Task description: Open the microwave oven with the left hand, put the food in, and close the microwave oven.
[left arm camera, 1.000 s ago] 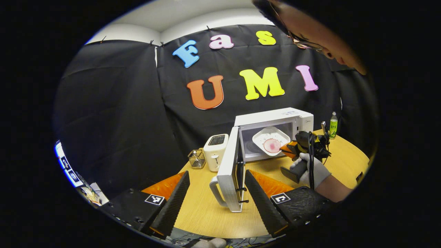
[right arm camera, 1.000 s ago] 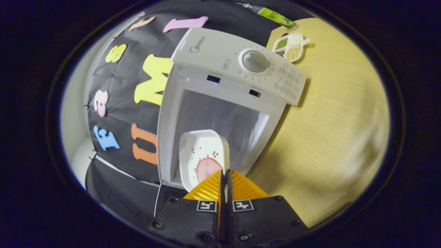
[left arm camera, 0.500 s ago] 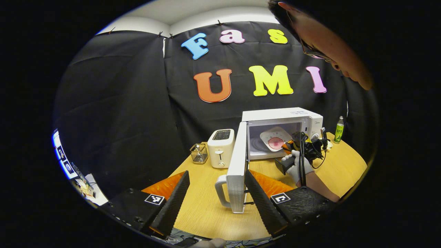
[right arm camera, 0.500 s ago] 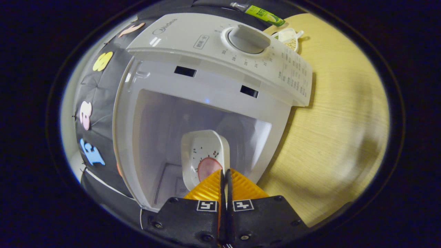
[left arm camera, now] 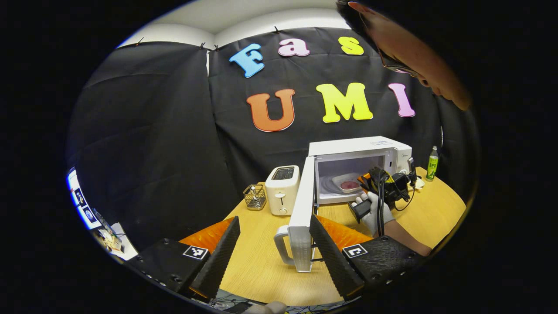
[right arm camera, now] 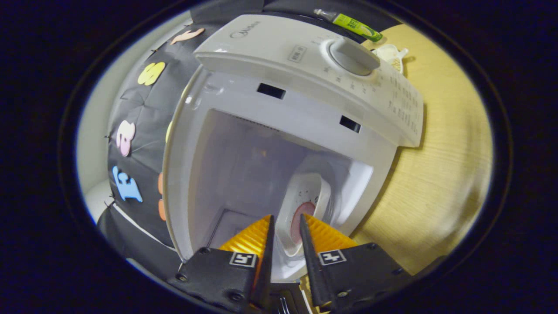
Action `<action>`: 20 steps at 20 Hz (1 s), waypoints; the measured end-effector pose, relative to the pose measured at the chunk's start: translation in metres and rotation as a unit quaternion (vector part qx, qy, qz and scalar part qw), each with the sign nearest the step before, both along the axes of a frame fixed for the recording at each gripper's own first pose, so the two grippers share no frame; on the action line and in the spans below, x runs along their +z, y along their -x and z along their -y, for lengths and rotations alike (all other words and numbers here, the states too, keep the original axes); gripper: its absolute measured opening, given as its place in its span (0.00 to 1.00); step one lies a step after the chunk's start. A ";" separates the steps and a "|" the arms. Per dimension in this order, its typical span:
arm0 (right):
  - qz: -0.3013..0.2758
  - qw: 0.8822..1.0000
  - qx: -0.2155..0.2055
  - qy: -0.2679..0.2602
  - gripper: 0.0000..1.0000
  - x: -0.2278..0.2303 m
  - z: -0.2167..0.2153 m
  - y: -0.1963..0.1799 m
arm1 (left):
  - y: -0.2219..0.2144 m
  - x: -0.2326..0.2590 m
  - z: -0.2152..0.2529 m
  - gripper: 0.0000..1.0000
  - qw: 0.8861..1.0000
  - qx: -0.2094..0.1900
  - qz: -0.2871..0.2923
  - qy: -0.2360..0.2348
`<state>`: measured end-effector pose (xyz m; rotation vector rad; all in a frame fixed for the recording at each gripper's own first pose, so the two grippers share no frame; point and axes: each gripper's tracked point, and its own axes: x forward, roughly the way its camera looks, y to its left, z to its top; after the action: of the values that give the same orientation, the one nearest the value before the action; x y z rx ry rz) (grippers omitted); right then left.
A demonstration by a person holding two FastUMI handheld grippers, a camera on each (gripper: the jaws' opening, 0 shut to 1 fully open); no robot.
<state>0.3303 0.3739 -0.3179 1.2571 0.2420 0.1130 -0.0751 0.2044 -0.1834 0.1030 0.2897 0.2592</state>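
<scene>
The white box-shaped microwave oven stands on the pale wooden tabletop with its white door swung wide open toward the left gripper view's camera. Inside the cavity lies the white rounded-square plate carrying a round pink slice of food; in the left gripper view the plate rests flat on the oven floor. The right gripper sits at the oven's mouth with its fingers parted a little, the plate's near rim showing in the gap between them; whether either finger touches the rim cannot be told. In the left gripper view the same right gripper is held by a white-gloved hand just in front of the opening. The left gripper hovers low over the tabletop near the door's edge, its fingers spread wide and holding nothing. A white two-slot toaster and a small wire basket stand left of the oven, and a green-labelled bottle stands to its right.
</scene>
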 end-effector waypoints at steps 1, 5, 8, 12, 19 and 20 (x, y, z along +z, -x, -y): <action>0.005 1.000 0.003 0.025 0.38 0.004 0.003 0.009 | -0.001 0.003 0.000 0.96 1.000 -0.001 0.003 -0.003; 0.044 0.984 0.011 0.173 0.99 0.036 0.028 0.043 | -0.005 0.023 0.007 0.96 1.000 -0.011 0.018 -0.005; 0.051 0.964 0.039 0.259 0.87 0.060 0.046 0.074 | -0.012 0.053 0.013 0.96 0.999 -0.023 0.043 -0.003; 0.071 0.935 0.070 0.341 1.00 0.107 0.079 0.124 | -0.024 0.077 0.023 0.96 0.997 -0.041 0.071 0.005; 0.076 0.881 0.043 0.466 1.00 0.165 0.201 0.200 | -0.048 0.076 0.021 0.96 0.996 -0.054 0.075 0.005; 0.074 0.873 0.040 0.481 1.00 0.171 0.216 0.210 | -0.050 0.072 0.018 0.96 0.996 -0.053 0.074 0.003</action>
<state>0.1200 0.1577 -0.1474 0.2366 0.1771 0.1341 -0.0248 0.1869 -0.1113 0.0927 0.1362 0.1605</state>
